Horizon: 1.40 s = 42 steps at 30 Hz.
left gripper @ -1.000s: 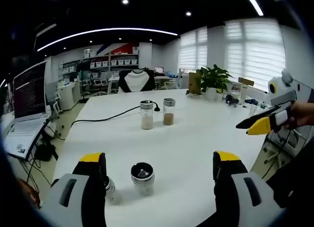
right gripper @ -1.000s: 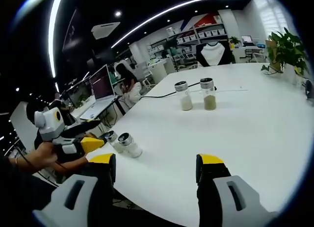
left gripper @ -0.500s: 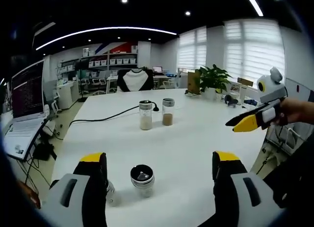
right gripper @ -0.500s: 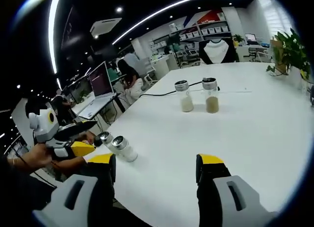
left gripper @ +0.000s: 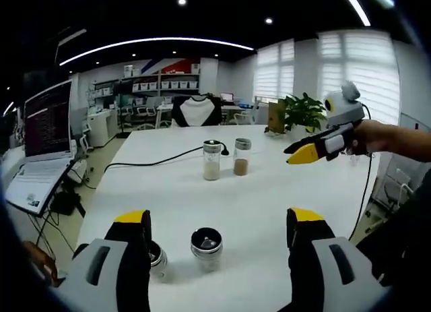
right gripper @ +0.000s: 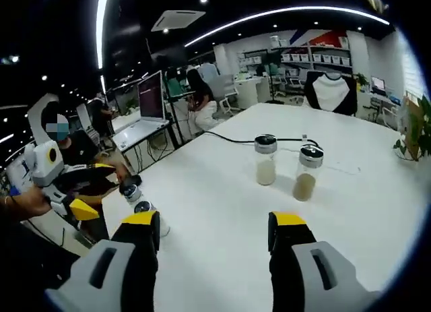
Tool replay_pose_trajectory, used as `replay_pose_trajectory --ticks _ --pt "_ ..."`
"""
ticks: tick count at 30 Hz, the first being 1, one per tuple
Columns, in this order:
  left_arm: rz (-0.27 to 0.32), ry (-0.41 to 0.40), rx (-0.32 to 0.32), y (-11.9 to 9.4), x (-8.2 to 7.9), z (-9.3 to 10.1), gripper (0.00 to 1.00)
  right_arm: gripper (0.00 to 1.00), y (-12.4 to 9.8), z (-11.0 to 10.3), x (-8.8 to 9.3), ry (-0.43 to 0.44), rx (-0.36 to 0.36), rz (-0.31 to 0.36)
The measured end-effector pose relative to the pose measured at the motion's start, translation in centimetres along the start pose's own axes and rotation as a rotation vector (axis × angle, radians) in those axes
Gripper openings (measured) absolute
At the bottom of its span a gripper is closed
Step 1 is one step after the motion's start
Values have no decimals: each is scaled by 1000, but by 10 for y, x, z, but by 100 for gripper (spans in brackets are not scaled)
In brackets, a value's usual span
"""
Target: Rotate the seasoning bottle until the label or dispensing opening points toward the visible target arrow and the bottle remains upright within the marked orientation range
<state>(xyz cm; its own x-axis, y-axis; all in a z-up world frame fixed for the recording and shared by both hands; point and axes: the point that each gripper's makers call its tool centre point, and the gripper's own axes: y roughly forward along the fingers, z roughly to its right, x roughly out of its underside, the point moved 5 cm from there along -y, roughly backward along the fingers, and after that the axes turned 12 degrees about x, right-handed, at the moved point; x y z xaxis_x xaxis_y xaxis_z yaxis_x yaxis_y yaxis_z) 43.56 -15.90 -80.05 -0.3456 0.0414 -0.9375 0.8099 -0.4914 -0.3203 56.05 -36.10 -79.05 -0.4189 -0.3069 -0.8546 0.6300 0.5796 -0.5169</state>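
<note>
In the left gripper view, the left gripper (left gripper: 214, 224) sits at the bottom with its two yellow-tipped jaws wide apart and nothing between them. Between the jaws, near the table edge, stands a small seasoning bottle (left gripper: 207, 247). It stands upright, with its long axis going straight up, and its dark round top faces the camera. No label or writing on it can be read. Just beside it, partly hidden behind the left jaw, is a second small bottle (left gripper: 157, 260).

They stand on a big white table (left gripper: 269, 191). Farther along, near the middle of the table, two taller jars stand upright side by side. The pale jar (left gripper: 211, 160) holds light powder and the brown jar (left gripper: 242, 157) holds darker powder. A black cable (left gripper: 151, 163) runs across the table to them.

The right gripper (left gripper: 301, 153) comes in from the right, held up in the air by a hand (left gripper: 380, 135), well apart from the jars. I cannot tell from here how far its tips are apart.

In the right gripper view, its own jaws stand wide with nothing between them, and the two jars are ahead of it.

Off the table's left side sits a laptop (left gripper: 42, 150) with a lit screen. A potted plant (left gripper: 303, 114) stands at the far right end. At the back are shelves (left gripper: 158, 89) with boxes, windows with white blinds (left gripper: 350, 76), and a dark ceiling with a curved light strip (left gripper: 155, 42).
</note>
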Motion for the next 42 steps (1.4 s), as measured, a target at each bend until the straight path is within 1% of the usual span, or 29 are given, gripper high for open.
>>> replay_pose_trajectory --ticks 3,6,7,8,14,16,18,20,21,22,23,25,28,30,33,35,38,41,42 --pt "0 -3 -5 1 0 -1 88 64 15 11 -17 -41 2 20" --pt "-4 -7 -8 3 0 -1 88 63 31 24 -26 -77 9 20" --pt "-4 -8 -8 3 0 -1 88 63 33 25 -27 -79 13 22" --pt "-7 -9 -9 4 0 0 88 63 44 33 -32 -89 25 30" --pt "-20 -16 -15 3 0 1 88 60 79 49 -49 -97 31 43" --pt "-22 -17 -19 3 -1 1 88 58 97 56 -56 -114 27 46" --pt "-24 -17 -22 2 -1 1 88 57 111 60 -61 -132 29 45" --pt "-25 -16 -29 1 -2 1 88 56 125 59 -64 -141 32 38" --pt "-24 -18 -36 0 -3 0 88 56 136 60 -67 -145 31 38" --pt "-24 -21 -39 0 -3 0 88 55 142 61 -69 -146 33 35" --pt "-26 -22 -41 0 -4 1 88 55 151 67 -69 -147 37 26" --pt "-26 -24 -50 -2 -5 1 87 55 175 78 -70 -151 45 21" --pt "-27 -25 -56 -2 -6 3 88 55 191 84 -70 -145 56 10" --pt "-28 -27 -58 -3 -6 4 87 55 202 83 -65 -146 58 -6" --pt "-29 -35 -60 -2 -5 5 87 53 205 77 -61 -157 53 -28" --pt "-33 -38 -59 -1 -5 5 87 48 211 81 -57 -163 55 -29" --pt "-36 -45 -59 0 -4 5 87 40 220 86 -57 -165 58 -27" --pt "-39 -55 -52 2 -3 6 87 37 222 86 -58 -180 61 -21" --pt "-40 -54 -50 3 -3 6 87 36 222 86 -58 -173 59 -24"
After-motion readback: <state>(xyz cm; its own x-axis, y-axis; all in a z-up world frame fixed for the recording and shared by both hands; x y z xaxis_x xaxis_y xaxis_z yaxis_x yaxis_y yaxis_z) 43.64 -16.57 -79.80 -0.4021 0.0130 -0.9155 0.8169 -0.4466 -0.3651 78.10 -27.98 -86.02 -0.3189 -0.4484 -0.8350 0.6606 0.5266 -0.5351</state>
